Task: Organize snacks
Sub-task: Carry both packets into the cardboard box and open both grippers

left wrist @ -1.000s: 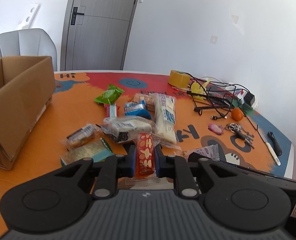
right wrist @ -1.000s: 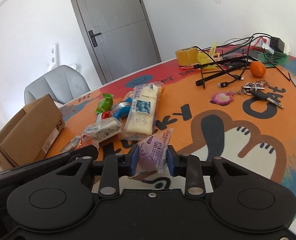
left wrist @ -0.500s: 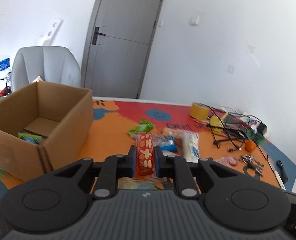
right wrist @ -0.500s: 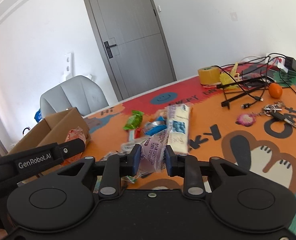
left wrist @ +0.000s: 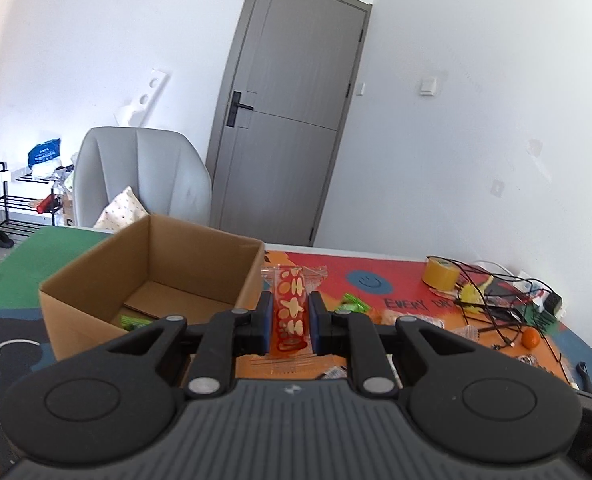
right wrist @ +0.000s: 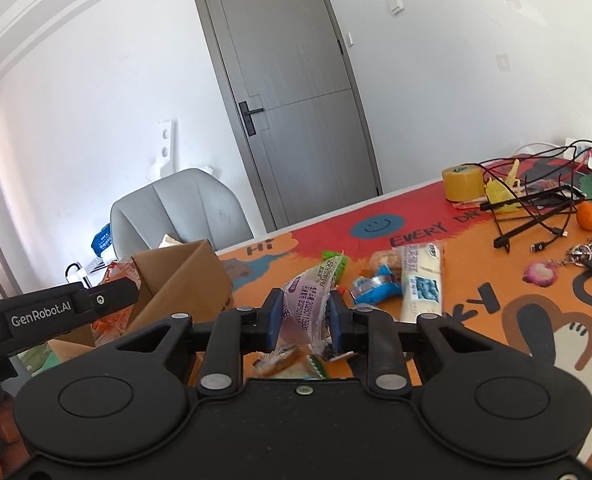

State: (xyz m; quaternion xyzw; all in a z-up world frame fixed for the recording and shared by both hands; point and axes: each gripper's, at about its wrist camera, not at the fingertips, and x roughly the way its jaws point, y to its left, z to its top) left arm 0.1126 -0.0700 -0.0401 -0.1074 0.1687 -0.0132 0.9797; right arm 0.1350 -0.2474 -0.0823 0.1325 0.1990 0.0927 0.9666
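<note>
My left gripper [left wrist: 290,322] is shut on a red snack packet with yellow shapes [left wrist: 289,312], held above the table just right of the open cardboard box [left wrist: 152,276]. A green packet [left wrist: 134,321] lies inside the box. My right gripper [right wrist: 306,318] is shut on a purple-and-white snack packet [right wrist: 309,300], lifted over the table. In the right wrist view the cardboard box [right wrist: 184,284] stands to the left, and the left gripper's black body [right wrist: 48,314] reaches in front of it. Several loose snacks [right wrist: 399,280] lie on the mat beyond.
The colourful table mat [right wrist: 495,312] carries a tape roll [right wrist: 461,183], tangled black cables [right wrist: 535,208], an orange [right wrist: 589,216] and keys [right wrist: 587,256] at the right. A grey chair [left wrist: 144,176] and a grey door [left wrist: 292,120] stand behind the table.
Both grippers rose from the snack pile with their packets and swung left toward the cardboard box. The box's inside now shows in the left wrist view.
</note>
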